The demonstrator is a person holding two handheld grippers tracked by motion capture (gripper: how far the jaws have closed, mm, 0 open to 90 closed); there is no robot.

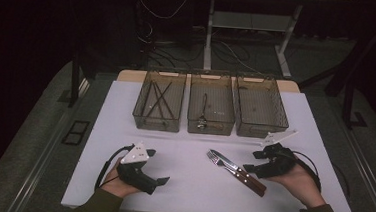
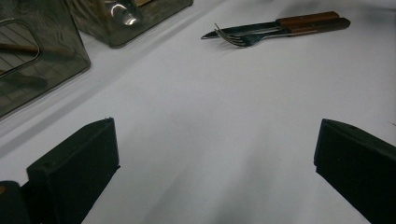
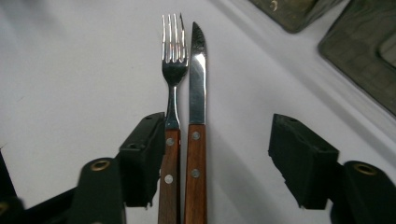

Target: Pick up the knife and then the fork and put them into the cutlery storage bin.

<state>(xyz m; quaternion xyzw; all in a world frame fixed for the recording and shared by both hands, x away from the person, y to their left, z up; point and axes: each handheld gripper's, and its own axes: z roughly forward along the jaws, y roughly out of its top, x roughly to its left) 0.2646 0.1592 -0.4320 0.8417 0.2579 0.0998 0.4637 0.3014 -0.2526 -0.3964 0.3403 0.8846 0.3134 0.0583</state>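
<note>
A fork [image 1: 217, 159] and a knife [image 1: 233, 168] with wooden handles lie side by side on the white table [image 1: 190, 191], right of centre. My right gripper [image 1: 252, 160] reaches at them from the right. In the right gripper view its jaws stand astride both handles: the left jaw touches the fork [image 3: 173, 70], while the right jaw stays well clear of the knife [image 3: 197, 84], so the right gripper [image 3: 219, 154] is open. My left gripper [image 1: 157, 166] rests at the front left, open, with bare tabletop between its jaws [image 2: 215, 158]. It looks toward the fork [image 2: 243, 39] and knife [image 2: 261, 29].
Three clear bins stand in a row at the table's back. The left bin [image 1: 159, 101] holds several thin sticks and the middle bin [image 1: 211, 107] a single utensil. The right bin [image 1: 261, 108] stands just beyond my right gripper. Bare white tabletop lies between the hands.
</note>
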